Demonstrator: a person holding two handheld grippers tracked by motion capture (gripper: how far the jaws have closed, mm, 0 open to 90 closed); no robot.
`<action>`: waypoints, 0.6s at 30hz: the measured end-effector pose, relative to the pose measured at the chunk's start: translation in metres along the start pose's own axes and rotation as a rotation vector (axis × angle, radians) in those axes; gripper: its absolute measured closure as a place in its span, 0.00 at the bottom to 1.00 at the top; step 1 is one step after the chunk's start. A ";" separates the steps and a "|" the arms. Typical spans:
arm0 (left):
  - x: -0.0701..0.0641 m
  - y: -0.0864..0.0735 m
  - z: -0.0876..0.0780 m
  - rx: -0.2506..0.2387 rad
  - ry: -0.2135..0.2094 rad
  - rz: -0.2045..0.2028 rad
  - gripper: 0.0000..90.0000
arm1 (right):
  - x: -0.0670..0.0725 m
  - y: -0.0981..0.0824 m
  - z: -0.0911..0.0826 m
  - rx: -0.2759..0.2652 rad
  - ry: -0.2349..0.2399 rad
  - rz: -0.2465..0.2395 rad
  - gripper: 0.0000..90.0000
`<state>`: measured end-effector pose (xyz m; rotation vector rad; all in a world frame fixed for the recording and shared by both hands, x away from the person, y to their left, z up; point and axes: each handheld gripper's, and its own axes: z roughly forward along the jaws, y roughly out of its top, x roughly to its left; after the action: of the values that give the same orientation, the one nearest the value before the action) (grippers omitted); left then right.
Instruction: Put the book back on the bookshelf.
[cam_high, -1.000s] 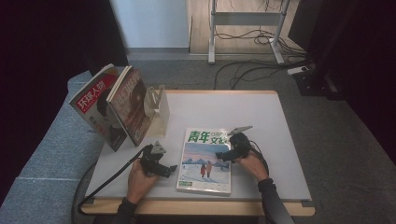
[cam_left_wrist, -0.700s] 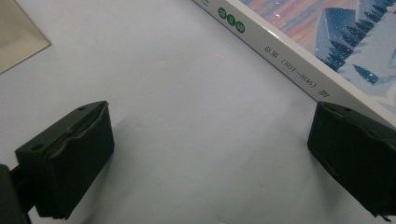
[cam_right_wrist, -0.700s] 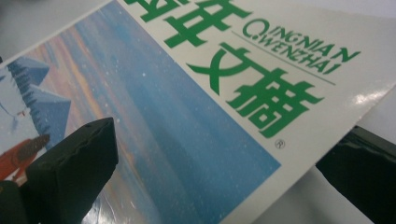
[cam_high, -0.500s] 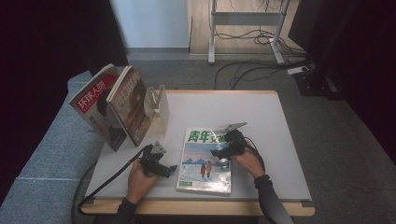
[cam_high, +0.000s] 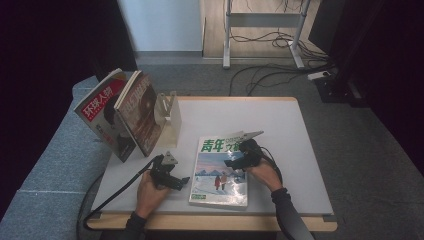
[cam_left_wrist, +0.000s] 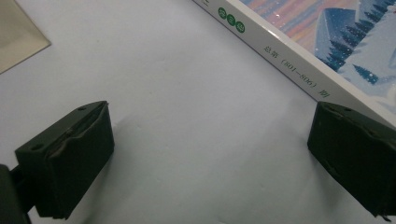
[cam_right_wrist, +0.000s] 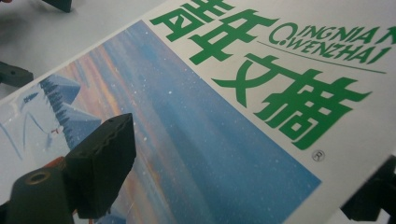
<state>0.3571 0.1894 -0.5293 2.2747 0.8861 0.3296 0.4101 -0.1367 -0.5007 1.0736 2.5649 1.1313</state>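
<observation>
Right tool (cam_high: 235, 161) sits over the top right part of the magazine (cam_high: 220, 172), jaws spread wide with only the cover between them, nothing pinched yet, though they've just been closing in a bit. Left tool (cam_high: 181, 181) is parked just off the magazine's left edge, jaws wide apart, gripping nothing. The magazine lies flat on the counter (cam_high: 290, 150), near its front edge, well apart from the two magazines (cam_high: 122, 112) propped in the stand (cam_high: 169, 116) at the far left. My take: work one jaw under the magazine's right edge first, else you'll just crease the cover.
</observation>
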 end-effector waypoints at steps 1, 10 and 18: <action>0.000 0.000 0.000 0.000 0.000 0.000 0.00 | 0.000 0.001 0.000 -0.001 0.000 0.001 0.14; 0.000 0.000 0.000 0.001 0.000 -0.001 0.00 | 0.001 0.006 -0.008 -0.004 -0.039 0.005 0.49; 0.000 0.000 0.000 0.003 -0.002 -0.001 0.00 | 0.012 0.018 -0.027 -0.047 -0.063 -0.013 0.88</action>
<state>0.3572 0.1894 -0.5292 2.2769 0.8880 0.3256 0.4008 -0.1369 -0.4671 1.0627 2.4815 1.1298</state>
